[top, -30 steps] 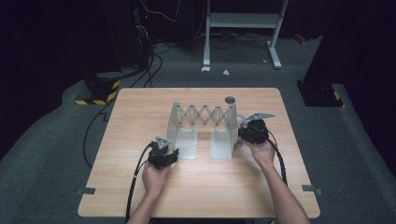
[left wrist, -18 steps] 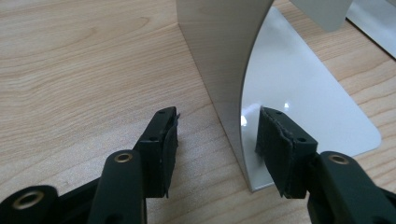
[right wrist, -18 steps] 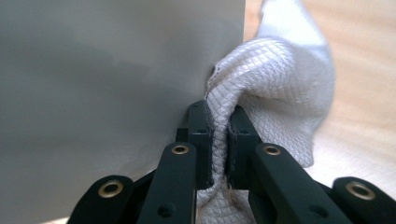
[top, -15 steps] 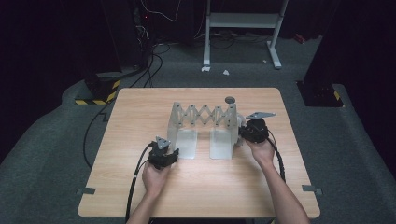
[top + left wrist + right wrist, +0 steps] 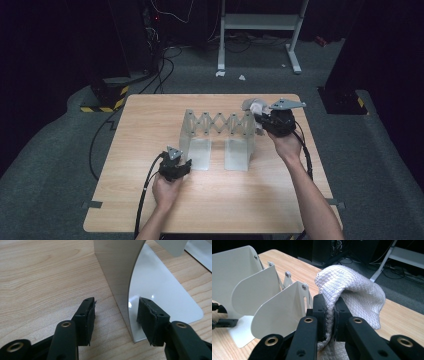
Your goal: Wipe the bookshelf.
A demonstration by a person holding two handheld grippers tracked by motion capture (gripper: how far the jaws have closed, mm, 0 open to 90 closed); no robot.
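Two grippers at expanding rack (image 5: 218, 135). Left gripper (image 5: 116, 320) open wide, jaws straddling rack's left end plate (image 5: 120, 277), nothing pinched. Right gripper (image 5: 329, 315) clamped on white cloth (image 5: 352, 290) above rack's right end. Cloth soft, light, floppy; best pinched at bunched fold. Quilted weave clear in right gripper view, blurred from high view.

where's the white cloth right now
The white cloth is pinched in the right tool, at the table's far right beside the rack's right end in the high view.
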